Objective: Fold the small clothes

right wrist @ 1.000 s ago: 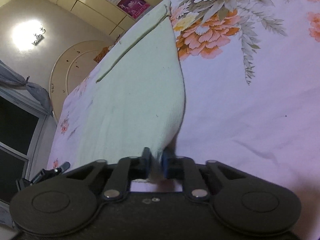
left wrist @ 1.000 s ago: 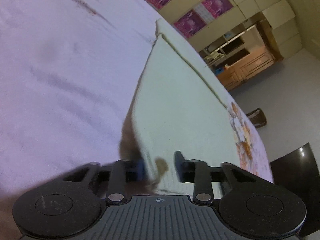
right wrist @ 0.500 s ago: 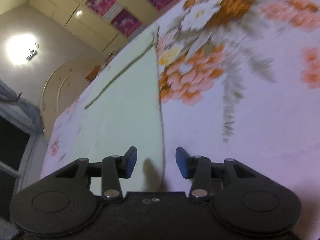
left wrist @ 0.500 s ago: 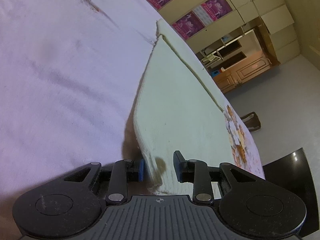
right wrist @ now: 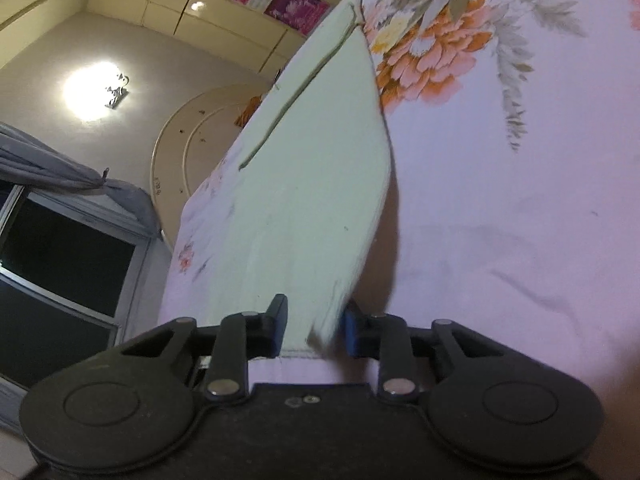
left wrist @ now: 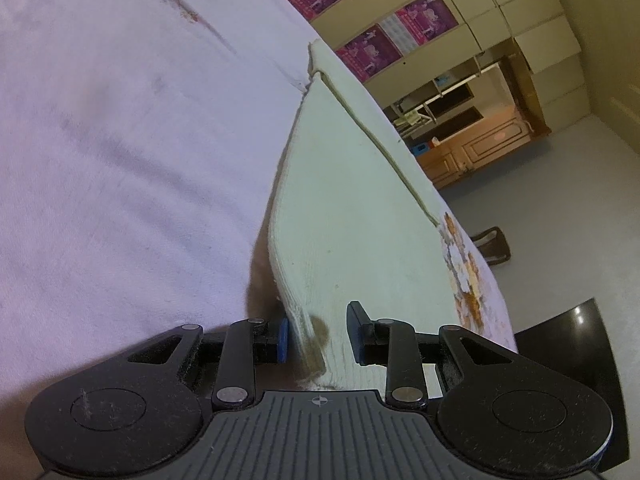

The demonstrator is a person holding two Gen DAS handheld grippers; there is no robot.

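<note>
A pale green garment (left wrist: 352, 208) lies flat on a pink floral bedsheet (left wrist: 120, 160), its far end folded over along a seam. My left gripper (left wrist: 318, 334) is open at the garment's near left corner. The hem lies beside its left pad (left wrist: 282, 338) and nothing is pinched. In the right wrist view the same garment (right wrist: 320, 168) runs away from my right gripper (right wrist: 314, 330). That gripper's jaws are closing, with the near right corner of the hem loose between the pads. The cloth's edge stands slightly off the sheet (right wrist: 500, 208), with a shadow under it.
The bed's edge drops to a grey floor (left wrist: 560, 168) on the right of the left wrist view, with a dark glossy surface (left wrist: 568, 344) close by. A wooden cabinet (left wrist: 472, 148) and wall cupboards stand beyond. A window (right wrist: 60, 264) and a curtain (right wrist: 72, 172) are past the bed's far side.
My right gripper let go of the garment's corner, spread its jaws wide, then narrowed them around the hem again. The left gripper stayed put and open; the cloth edge beside it settled.
</note>
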